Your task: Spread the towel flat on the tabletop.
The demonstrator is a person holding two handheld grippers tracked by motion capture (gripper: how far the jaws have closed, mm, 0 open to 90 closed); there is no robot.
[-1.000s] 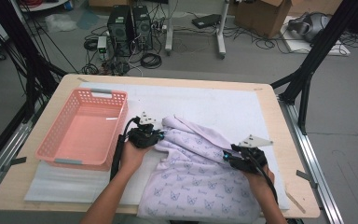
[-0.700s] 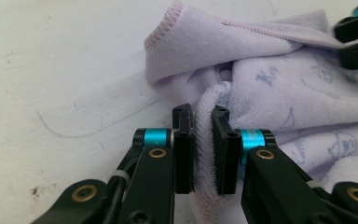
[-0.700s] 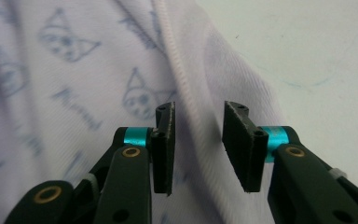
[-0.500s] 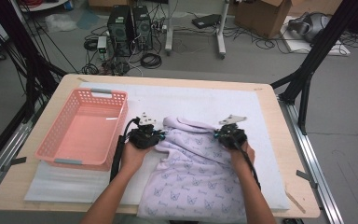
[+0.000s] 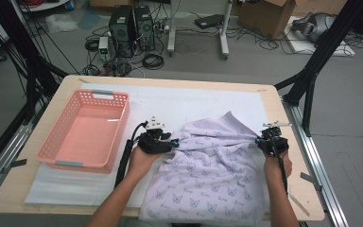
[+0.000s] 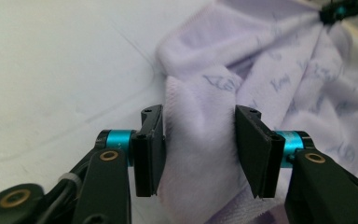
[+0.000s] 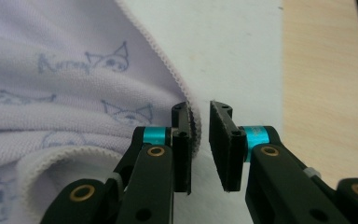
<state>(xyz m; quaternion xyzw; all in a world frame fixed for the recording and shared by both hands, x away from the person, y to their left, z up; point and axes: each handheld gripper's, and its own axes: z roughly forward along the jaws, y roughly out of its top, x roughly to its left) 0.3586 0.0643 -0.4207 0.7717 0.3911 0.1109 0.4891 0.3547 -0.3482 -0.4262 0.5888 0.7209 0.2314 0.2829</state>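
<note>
Since the earlier frames the right gripper (image 5: 270, 140) has swung from near the middle of the lilac towel (image 5: 212, 179) out to its right edge, dragging that edge toward the counter's (image 5: 290, 156) right side; the left gripper (image 5: 157, 142) has barely moved at the towel's left side. The left fingers (image 6: 150, 149) have just been opening: they now stand moderately apart with a thick fold of towel between them, the left pad touching the cloth and the right pad clear of it. The right fingers (image 7: 223, 144) have just parted slightly and stand narrow; the hem lies against the left pad with a slim gap to the other, so nothing is clamped. Both forearms come in from the bottom, grippers pointing away from the person and low over the cloth. The towel lies bunched on the white mat (image 5: 179, 101), its near end hanging over the counter's front edge. The pink basket (image 5: 56, 153) sits left of the left gripper, apart from the towel; bare mat lies beyond the towel.
</note>
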